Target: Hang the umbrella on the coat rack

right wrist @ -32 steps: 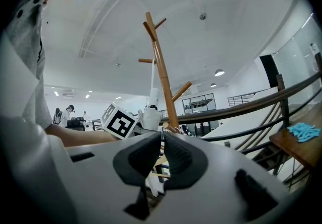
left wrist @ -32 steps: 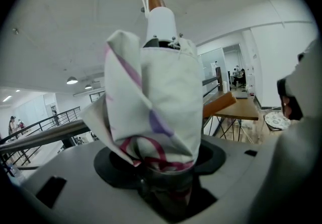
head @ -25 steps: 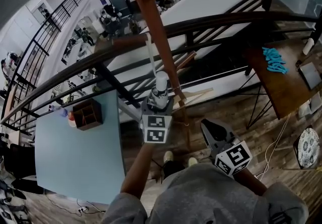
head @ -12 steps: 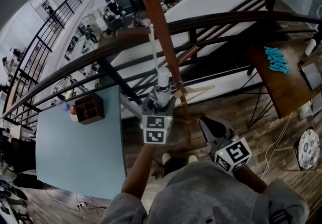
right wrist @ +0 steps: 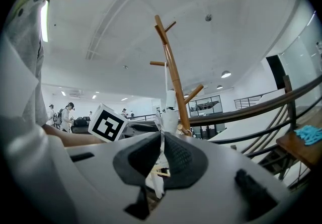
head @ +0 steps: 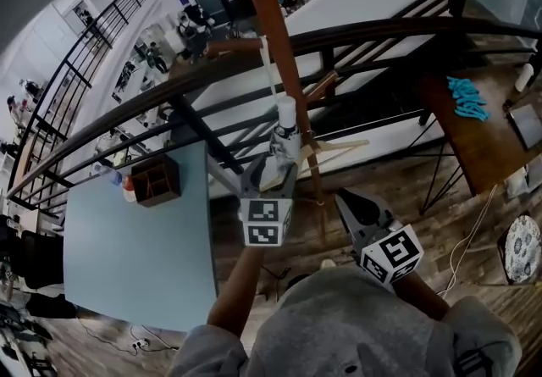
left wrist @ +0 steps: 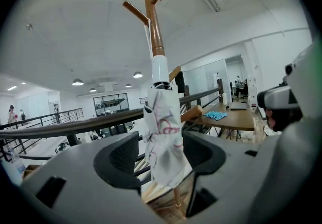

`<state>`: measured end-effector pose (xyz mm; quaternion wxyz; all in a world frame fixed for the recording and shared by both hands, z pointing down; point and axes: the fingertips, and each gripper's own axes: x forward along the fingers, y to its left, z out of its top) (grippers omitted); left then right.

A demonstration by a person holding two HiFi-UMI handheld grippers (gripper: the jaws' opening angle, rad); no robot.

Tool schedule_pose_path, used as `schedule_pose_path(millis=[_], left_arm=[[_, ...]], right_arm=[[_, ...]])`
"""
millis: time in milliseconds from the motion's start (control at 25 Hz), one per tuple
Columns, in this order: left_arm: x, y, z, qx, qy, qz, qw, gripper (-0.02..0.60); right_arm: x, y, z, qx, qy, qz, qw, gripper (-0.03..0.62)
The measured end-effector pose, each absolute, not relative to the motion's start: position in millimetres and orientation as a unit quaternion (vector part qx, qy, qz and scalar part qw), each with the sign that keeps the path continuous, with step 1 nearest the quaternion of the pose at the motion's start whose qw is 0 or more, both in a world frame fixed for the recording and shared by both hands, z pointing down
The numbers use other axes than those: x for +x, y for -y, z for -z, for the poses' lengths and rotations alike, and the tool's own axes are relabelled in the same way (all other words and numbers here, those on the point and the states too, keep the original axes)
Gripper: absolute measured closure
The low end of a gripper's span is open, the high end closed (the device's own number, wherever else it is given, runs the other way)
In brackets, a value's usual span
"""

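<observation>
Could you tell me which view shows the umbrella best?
The left gripper view: the umbrella stands large between the jaws of the left hand-held gripper. Head view foreshortens it; right gripper view shows little.

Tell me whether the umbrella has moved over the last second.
Yes. In the head view the umbrella has shifted up the picture, its white handle now nearer the lower peg of the coat rack.
</observation>
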<state>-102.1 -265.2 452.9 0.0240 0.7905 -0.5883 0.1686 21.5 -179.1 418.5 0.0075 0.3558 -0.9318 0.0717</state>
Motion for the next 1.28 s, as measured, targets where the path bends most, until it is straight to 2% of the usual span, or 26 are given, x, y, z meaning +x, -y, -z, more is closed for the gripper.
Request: schedule_pose_path(millis=[360,600,920,1280], left_arm=[[-109.9,205.5,-436.6,0.787,0.602,-0.123,0.045,0.307],[-111.3,147.5,-410.4,0.777,0.620,-0.113,0.013,0.351],[-118.4,74.1,-411.8,0.753,0.648,-0.109,0.023,0.485],[-122.4,-16.9,-426.7,0.729,0.673,-0.112,0.046,0.566]], right_arm=[[4.8,156.6,-412.7,0.347,0.935,-0.068,0.012,0.560],[-3.2,128.6,-406.5,0.351,0.934,-0.072,0.012,0.559],[-17.1,72.5,-407.7,0.339,0.938,-0.071,0.012,0.559],[-12.8,-8.3,-413.6,0.329,0.941,-0.069,0.022,0.559]])
